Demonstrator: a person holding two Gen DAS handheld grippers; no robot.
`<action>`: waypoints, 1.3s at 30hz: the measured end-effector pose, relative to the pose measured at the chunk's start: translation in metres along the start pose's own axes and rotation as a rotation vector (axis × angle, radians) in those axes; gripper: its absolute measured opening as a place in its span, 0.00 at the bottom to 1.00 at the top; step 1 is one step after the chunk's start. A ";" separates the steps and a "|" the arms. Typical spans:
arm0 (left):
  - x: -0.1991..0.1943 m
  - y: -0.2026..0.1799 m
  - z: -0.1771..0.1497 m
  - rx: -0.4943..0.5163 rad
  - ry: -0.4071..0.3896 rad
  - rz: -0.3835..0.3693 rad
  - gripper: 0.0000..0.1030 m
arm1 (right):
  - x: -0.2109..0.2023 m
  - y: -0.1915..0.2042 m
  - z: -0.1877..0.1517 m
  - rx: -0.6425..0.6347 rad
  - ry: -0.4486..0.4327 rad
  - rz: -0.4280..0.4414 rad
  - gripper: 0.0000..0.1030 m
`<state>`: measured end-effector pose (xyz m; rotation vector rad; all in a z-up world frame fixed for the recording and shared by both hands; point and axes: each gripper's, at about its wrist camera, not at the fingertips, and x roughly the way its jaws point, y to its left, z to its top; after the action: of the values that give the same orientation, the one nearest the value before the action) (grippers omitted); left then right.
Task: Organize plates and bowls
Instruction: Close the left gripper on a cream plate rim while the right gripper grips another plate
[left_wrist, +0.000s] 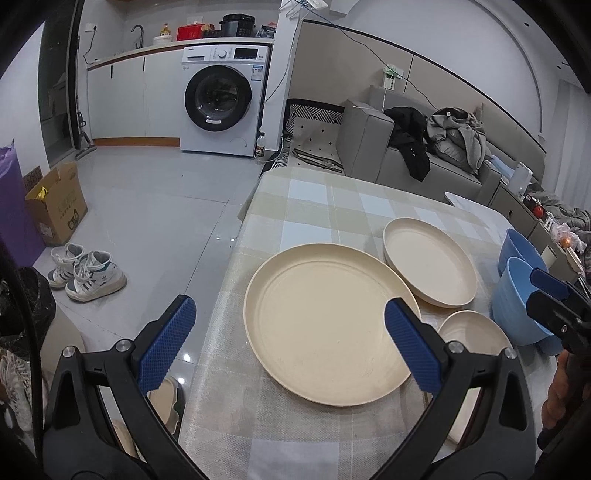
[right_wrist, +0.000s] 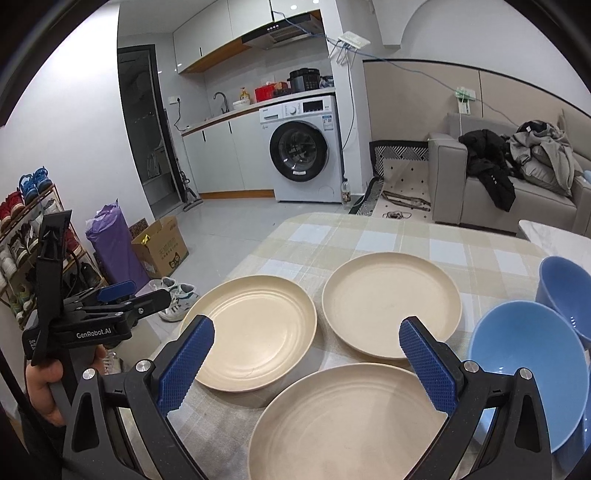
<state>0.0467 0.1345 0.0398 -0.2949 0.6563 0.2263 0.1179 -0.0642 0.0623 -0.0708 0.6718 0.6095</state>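
Three cream plates lie apart on the checked tablecloth (left_wrist: 314, 206). In the left wrist view the left plate (left_wrist: 325, 325) is in front of my open left gripper (left_wrist: 290, 347), with the far plate (left_wrist: 430, 262) and the near plate (left_wrist: 476, 332) to its right. Two blue bowls (left_wrist: 517, 306) (left_wrist: 517, 247) stand at the right. In the right wrist view my open right gripper (right_wrist: 306, 365) hovers above the near plate (right_wrist: 351, 424), between the left plate (right_wrist: 255, 332) and the nearer blue bowl (right_wrist: 524, 369). The far plate (right_wrist: 391, 302) lies beyond. Both grippers are empty.
The table's left edge (left_wrist: 236, 266) drops to a tiled floor with sneakers (left_wrist: 88, 273) and a cardboard box (left_wrist: 55, 206). A grey sofa (left_wrist: 406, 155) with clothes stands behind the table. A washing machine (left_wrist: 221, 99) is at the far wall. The left gripper also shows in the right wrist view (right_wrist: 114, 295).
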 end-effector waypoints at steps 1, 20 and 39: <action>0.005 0.002 -0.001 -0.011 0.011 0.002 0.99 | 0.003 0.000 0.000 0.001 0.009 0.002 1.00; 0.079 0.015 -0.017 -0.037 0.121 0.025 0.99 | 0.085 -0.002 -0.014 0.019 0.187 0.035 0.85; 0.118 0.026 -0.025 -0.067 0.196 0.006 0.76 | 0.149 -0.004 -0.024 0.042 0.321 0.025 0.57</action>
<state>0.1160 0.1637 -0.0578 -0.3825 0.8445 0.2266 0.1985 0.0025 -0.0469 -0.1230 0.9974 0.6136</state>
